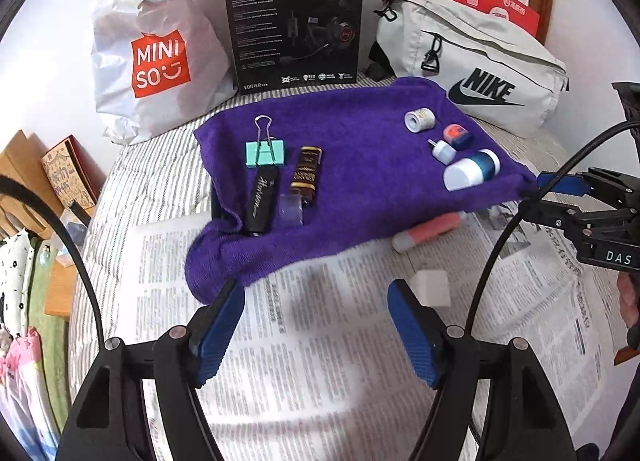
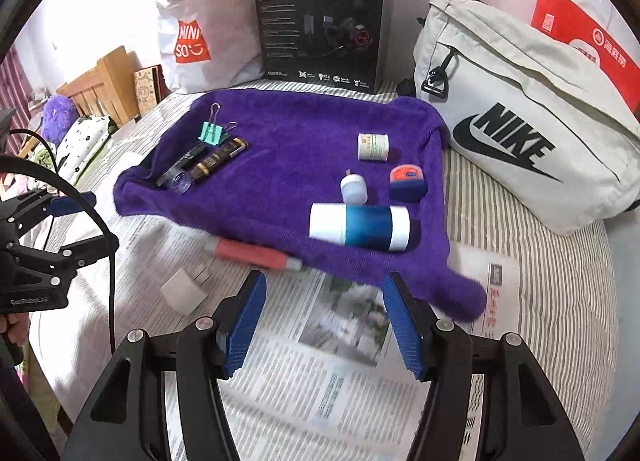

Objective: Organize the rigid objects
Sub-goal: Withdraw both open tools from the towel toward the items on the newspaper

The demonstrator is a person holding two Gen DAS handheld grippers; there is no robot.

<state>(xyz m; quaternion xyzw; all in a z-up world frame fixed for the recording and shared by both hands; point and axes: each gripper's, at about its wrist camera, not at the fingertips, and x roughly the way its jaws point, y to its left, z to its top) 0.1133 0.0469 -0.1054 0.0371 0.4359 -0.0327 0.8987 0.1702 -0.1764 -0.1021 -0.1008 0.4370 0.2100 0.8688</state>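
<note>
A purple towel [image 1: 360,165] [image 2: 288,113] lies on newspaper. Its left part carries a teal binder clip [image 1: 265,153] [image 2: 211,133], a black case [image 1: 262,201] and a brown-gold lighter [image 1: 306,173] [image 2: 218,161]. On its right part are a white-and-blue bottle [image 1: 472,171] [image 2: 360,225], a small white bottle [image 1: 442,151] [image 2: 354,189], an orange-and-blue jar [image 1: 458,135] [image 2: 408,181] and a white tub [image 1: 419,119] [image 2: 373,147]. A pink tube [image 1: 428,231] [image 2: 256,253] and a white cube [image 1: 434,287] [image 2: 184,291] rest on the paper. My left gripper [image 1: 316,293] and right gripper [image 2: 326,285] hover open and empty by the towel's near edge.
Behind the towel stand a black headset box [image 1: 296,25] [image 2: 320,21], a white shopping bag [image 1: 152,53] and a grey Nike bag [image 1: 480,61] [image 2: 520,121]. A striped bedcover [image 2: 540,281] lies under the newspaper [image 1: 320,361]. Wooden furniture and soft items sit off the left edge.
</note>
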